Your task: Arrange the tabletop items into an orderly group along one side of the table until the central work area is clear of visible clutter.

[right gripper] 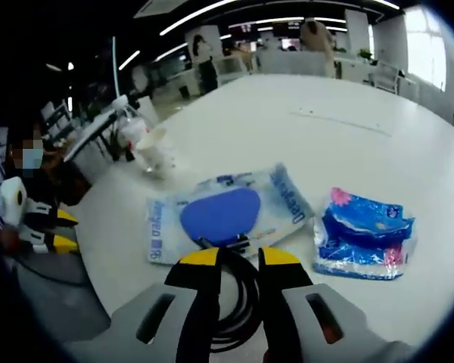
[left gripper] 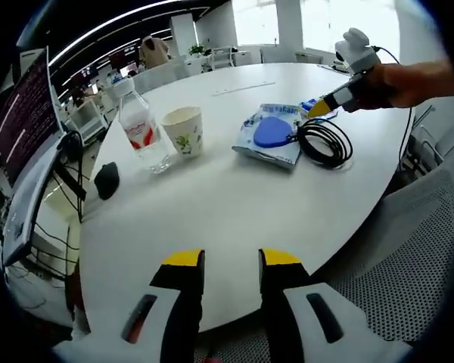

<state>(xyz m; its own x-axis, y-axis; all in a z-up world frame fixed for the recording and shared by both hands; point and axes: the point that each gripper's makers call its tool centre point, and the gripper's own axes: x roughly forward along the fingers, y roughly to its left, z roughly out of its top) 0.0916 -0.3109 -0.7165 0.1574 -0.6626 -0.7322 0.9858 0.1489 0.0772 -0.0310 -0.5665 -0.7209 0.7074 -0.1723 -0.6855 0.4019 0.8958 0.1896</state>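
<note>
Left gripper view: a round white table (left gripper: pixel 234 204) stretches ahead. The left gripper (left gripper: pixel 231 261) hovers above its near edge, its two yellow-tipped jaws parted with bare table between them, gripping nothing. Toward the far left stands a clear plastic water bottle (left gripper: pixel 144 132) with a red-and-white label; how much it holds cannot be told. Just beside it is a cream paper cup (left gripper: pixel 185 130) with a small green print, upright, its inside hidden. A dark computer mouse (left gripper: pixel 106 180) lies near the left edge. Right of centre lies a flat white-and-blue wet wipes pack (left gripper: pixel 268 140) with a blue oval lid on top. A coiled black cable (left gripper: pixel 325 142) touches its right side. Above the coil, the right gripper (left gripper: pixel 318 108), held in a person's hand (left gripper: pixel 397 82), reaches in from the right.

Right gripper view: the right gripper (right gripper: pixel 238 257) sits low over the black cable (right gripper: pixel 238 302), which runs between its slightly parted yellow-tipped jaws; whether they are pinching it cannot be told. Just beyond lies the wet wipes pack (right gripper: pixel 227 215). To the right, well apart from it, is a blue tissue packet (right gripper: pixel 363 234) with pink print. The bottle (right gripper: pixel 130 125) and cup (right gripper: pixel 155 151) stand farther back on the left.
</note>
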